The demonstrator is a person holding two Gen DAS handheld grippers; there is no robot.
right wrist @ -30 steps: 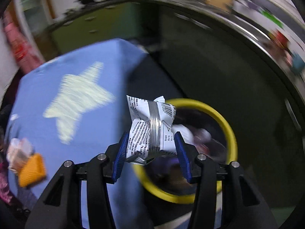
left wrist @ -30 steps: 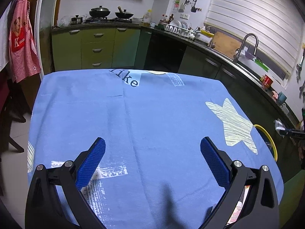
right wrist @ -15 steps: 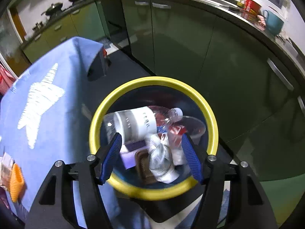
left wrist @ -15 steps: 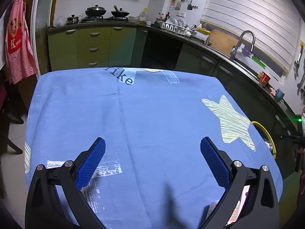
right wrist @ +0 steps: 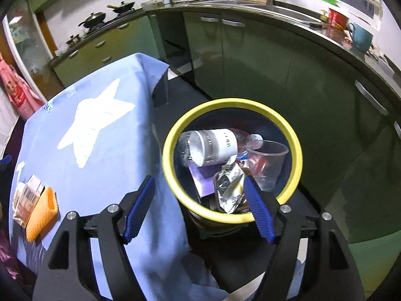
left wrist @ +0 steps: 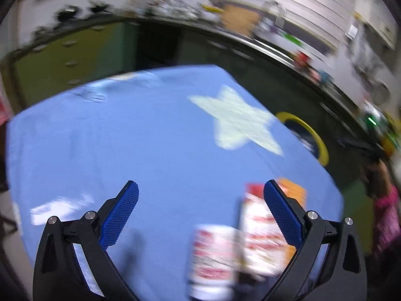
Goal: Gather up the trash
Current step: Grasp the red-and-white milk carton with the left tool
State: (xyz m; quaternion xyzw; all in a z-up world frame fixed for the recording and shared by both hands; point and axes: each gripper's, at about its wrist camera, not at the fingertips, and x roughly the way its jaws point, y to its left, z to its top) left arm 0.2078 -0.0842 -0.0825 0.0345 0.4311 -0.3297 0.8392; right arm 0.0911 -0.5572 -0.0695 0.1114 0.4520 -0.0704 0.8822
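Note:
A yellow-rimmed bin (right wrist: 231, 219) stands on the floor beside the table's blue cloth (right wrist: 105, 155). In it lie a plastic bottle (right wrist: 210, 145), a clear cup (right wrist: 265, 163) and a crumpled silver wrapper (right wrist: 229, 188). My right gripper (right wrist: 199, 204) hangs over the bin's near rim, its jaws opening, with nothing pressed between the pads. In the blurred left wrist view, my left gripper (left wrist: 200, 215) stands open above the cloth. Red-and-white packets (left wrist: 253, 230) and an orange piece (left wrist: 295, 193) lie near its right finger. The same packets (right wrist: 26, 198) and orange piece (right wrist: 41, 214) show at the cloth's near edge.
Green kitchen cabinets (right wrist: 263, 57) and a dark counter curve behind the bin. A pale star (left wrist: 238, 120) is printed on the cloth. The bin's rim (left wrist: 308, 133) shows past the table's right edge. A person's pink sleeve (left wrist: 386, 215) sits at far right.
The right gripper carried the wrapper over the bin, opened, and the wrapper now lies in the bin. The left gripper swung right, bringing the packets and orange piece into view.

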